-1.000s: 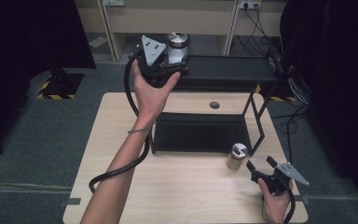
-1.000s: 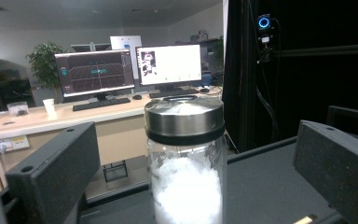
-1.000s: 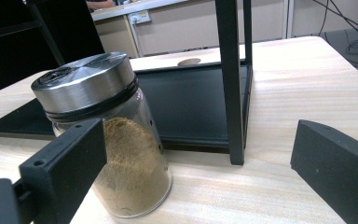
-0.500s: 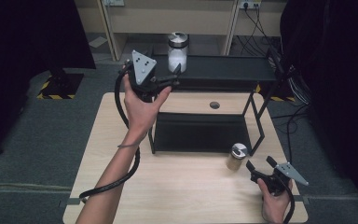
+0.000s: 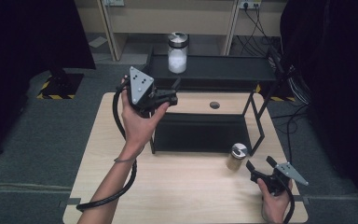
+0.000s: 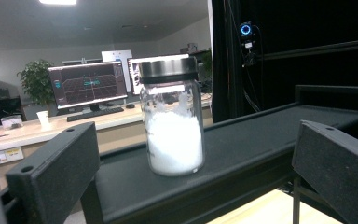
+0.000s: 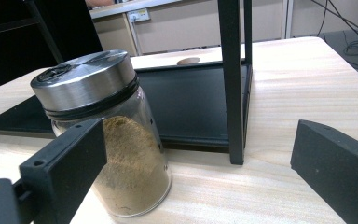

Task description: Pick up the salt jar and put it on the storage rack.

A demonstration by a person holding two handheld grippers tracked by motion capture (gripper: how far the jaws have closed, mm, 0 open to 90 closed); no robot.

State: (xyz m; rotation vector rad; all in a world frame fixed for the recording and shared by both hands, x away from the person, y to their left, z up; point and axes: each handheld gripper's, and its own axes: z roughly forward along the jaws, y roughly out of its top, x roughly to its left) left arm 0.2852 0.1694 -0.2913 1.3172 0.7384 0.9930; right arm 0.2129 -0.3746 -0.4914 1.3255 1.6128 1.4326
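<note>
Holding wide open, jaws well apart and empty: left gripper (image 5: 173, 93), raised in the left hand (image 5: 137, 123) toward 11 o'clock of the pale wooden table (image 5: 191, 186), level with the top deck of the black metal two-tier rack (image 5: 228, 72). Aimed at the clear glass jar of white powder (image 5: 177, 53), silver-lidded, upright on that deck at 12 o'clock and apart from both jaws. Probably held at deck height so the jaws meet the jar's body squarely and do not tip it.

Spread open too, gripping nothing: right gripper (image 5: 259, 163), low over the table at 5 o'clock in the right hand (image 5: 272, 205). Just beside it, toward its 10 o'clock, the small glass jar of brown powder (image 5: 236, 157), steel-lidded, upright on the wood by the rack's front right leg, outside the lower black tray (image 5: 200, 133). Likely kept low for a grip on the jar's side.

Seen from the left gripper view: white powder filling roughly the lower half, jar centred between the jaws, office monitors (image 6: 86, 86) behind. From the right gripper view: brown jar off-centre, overlapped by the left jaw, contact impossible to judge. From the high view: a small gap there, and both jars well apart.
</note>
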